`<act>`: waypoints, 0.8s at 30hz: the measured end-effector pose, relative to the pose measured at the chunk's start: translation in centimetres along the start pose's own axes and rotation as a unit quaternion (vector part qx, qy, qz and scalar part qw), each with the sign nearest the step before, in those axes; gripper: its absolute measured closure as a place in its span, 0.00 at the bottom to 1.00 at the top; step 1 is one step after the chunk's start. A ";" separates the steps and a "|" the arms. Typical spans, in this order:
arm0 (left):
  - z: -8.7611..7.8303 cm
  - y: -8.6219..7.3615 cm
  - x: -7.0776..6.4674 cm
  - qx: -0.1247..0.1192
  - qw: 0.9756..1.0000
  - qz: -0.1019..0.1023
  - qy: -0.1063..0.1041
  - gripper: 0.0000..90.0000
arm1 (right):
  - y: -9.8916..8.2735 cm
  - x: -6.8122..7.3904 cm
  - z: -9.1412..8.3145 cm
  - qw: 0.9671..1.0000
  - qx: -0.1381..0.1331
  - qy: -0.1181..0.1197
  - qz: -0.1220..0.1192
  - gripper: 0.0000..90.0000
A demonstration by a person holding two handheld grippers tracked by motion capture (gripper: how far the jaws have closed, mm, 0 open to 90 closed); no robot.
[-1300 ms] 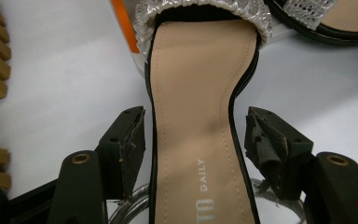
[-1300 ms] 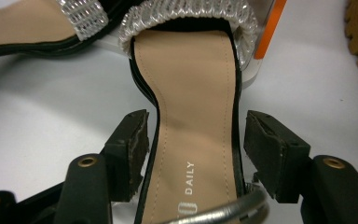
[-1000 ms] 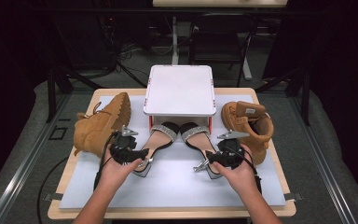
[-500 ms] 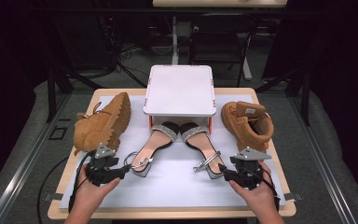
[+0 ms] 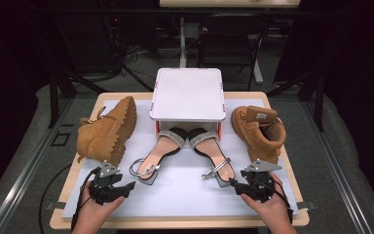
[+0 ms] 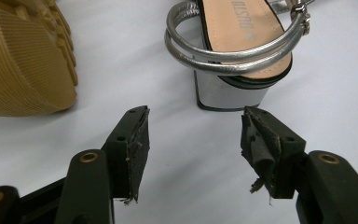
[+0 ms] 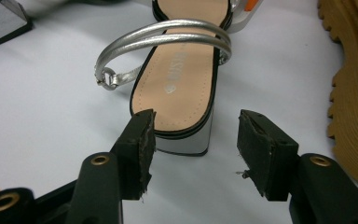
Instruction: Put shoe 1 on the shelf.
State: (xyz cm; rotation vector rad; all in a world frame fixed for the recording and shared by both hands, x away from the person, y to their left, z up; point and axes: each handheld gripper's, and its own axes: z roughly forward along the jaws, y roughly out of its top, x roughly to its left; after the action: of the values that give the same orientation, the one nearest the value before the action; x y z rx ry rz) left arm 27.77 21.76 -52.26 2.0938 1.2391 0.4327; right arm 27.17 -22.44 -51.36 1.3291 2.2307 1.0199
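- Black left gripper (image 5: 126, 185) at lower left of the high view, jaws apart and empty, just opened wider, aimed at left silver block-heel sandal (image 5: 157, 155).
- Black right gripper (image 5: 233, 183) at lower right, jaws apart, empty, just behind right silver sandal (image 5: 213, 153) heel.
- Count: two sandals at centre, two tan suede lug-sole boots (image 5: 108, 130) at frame sides, one white box (image 5: 187, 94).

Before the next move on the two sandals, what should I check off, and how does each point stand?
1. Left tool open, nothing between its jaws: ok.
2. Right tool open, nothing held: ok.
3. Left sandal heel faces the left tool, apart from it: ok.
4. Right sandal heel lies just ahead of the right tool's jaws, not yet between them: ok.
5. Both sandal toes tucked under the white box: ok.
6. Contact between tan boot and right tool: cannot tell.
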 end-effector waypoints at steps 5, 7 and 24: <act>0.3 -0.1 0.1 -0.001 1.000 0.001 -0.001 0.47 | -0.2 0.1 0.3 1.000 0.007 0.002 -0.007 0.51; 0.5 -0.2 0.0 -0.001 1.000 0.004 -0.002 0.47 | -0.3 0.1 0.4 1.000 0.006 0.003 -0.004 0.51; 1.3 -0.2 -0.6 0.006 1.000 0.021 -0.016 0.48 | -0.6 0.5 1.1 1.000 0.018 0.015 -0.016 0.50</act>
State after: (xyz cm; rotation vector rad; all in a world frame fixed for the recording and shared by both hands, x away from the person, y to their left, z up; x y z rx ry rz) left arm 28.09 20.80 -53.30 2.1317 1.1826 0.4100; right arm 27.20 -21.79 -52.52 1.2969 2.2949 0.9999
